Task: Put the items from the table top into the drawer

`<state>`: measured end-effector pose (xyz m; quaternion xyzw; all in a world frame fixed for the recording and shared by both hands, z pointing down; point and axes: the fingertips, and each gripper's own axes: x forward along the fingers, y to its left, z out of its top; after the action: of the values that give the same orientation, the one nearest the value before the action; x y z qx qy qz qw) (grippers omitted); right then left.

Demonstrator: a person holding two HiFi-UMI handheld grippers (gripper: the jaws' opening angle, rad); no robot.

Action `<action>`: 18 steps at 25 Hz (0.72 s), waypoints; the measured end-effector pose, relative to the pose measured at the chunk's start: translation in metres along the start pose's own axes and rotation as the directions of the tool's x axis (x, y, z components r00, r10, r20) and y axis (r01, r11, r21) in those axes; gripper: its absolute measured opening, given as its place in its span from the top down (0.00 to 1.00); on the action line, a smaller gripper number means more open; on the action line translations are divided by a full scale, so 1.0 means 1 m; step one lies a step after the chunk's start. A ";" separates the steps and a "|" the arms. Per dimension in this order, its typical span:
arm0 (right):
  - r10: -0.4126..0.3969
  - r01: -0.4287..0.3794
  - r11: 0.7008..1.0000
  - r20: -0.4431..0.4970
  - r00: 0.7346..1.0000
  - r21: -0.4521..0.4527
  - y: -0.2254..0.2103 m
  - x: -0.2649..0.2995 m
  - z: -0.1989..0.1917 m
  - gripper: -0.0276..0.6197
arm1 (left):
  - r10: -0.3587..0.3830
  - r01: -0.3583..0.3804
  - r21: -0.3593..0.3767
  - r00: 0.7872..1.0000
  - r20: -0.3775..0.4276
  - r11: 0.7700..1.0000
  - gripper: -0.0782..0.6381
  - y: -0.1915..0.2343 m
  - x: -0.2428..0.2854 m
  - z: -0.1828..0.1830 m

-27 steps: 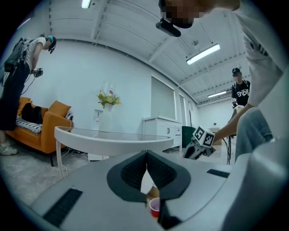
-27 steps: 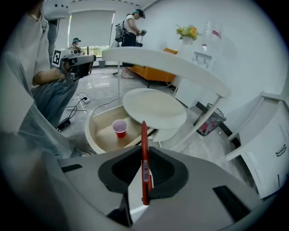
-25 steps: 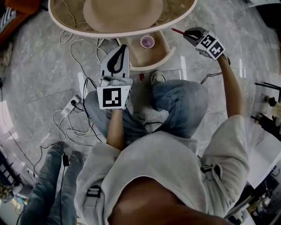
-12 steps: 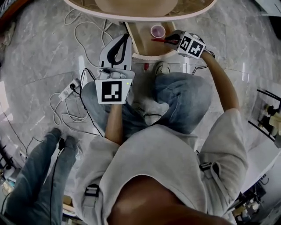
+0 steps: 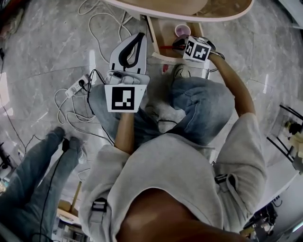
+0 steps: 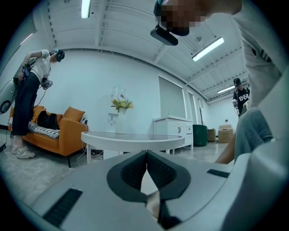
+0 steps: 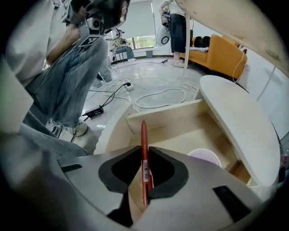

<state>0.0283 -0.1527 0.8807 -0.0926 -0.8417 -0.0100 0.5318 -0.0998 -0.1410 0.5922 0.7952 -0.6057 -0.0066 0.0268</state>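
My right gripper (image 5: 178, 46) (image 7: 144, 159) is shut on a thin red pen (image 5: 166, 47) (image 7: 144, 134). The pen stands up between the pads and points into the open wooden drawer (image 5: 162, 29) (image 7: 180, 131) under the round table top (image 5: 199, 8). The gripper hangs over the drawer's front edge, tilted steeply down. A pale purple cup (image 5: 182, 30) (image 7: 204, 158) sits inside the drawer at the right. My left gripper (image 5: 138, 36) (image 6: 146, 153) is held level above my left knee, left of the drawer, shut with nothing between its pads.
White cables and a power strip (image 5: 78, 85) lie on the marble floor at the left. Another person's legs (image 5: 38, 165) stand at the lower left. The left gripper view shows a white round table (image 6: 133, 140) and an orange sofa (image 6: 63, 126) beyond.
My right gripper has come down and to the left with the red pen, from beside the table edge to over the open drawer. The left gripper has drifted slightly.
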 end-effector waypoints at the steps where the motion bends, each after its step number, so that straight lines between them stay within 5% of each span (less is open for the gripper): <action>1: 0.004 -0.004 1.000 -0.009 1.000 -0.005 0.000 0.005 -0.001 0.85 | 0.005 -0.005 0.000 1.000 -0.003 1.000 0.87 0.002 -0.001 -0.001; 12: -0.005 0.004 1.000 -0.062 0.998 -0.017 -0.003 0.031 -0.013 0.85 | 0.015 -0.015 -0.006 1.000 -0.011 1.000 0.87 0.008 -0.002 -0.006; 15: 0.014 -0.014 1.000 -0.061 0.998 -0.006 -0.002 0.031 -0.013 0.71 | 0.004 -0.004 -0.009 1.000 -0.015 1.000 0.87 0.005 0.002 -0.007; 18: 0.010 -0.011 1.000 -0.056 0.998 -0.012 -0.001 0.027 -0.011 0.70 | -0.008 0.008 -0.004 1.000 -0.015 1.000 0.87 0.002 0.006 -0.008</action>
<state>0.0268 -0.1511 0.9099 -0.1000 -0.8260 -0.0147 0.5545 -0.1003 -0.1468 0.6001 0.7975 -0.6024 -0.0017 0.0329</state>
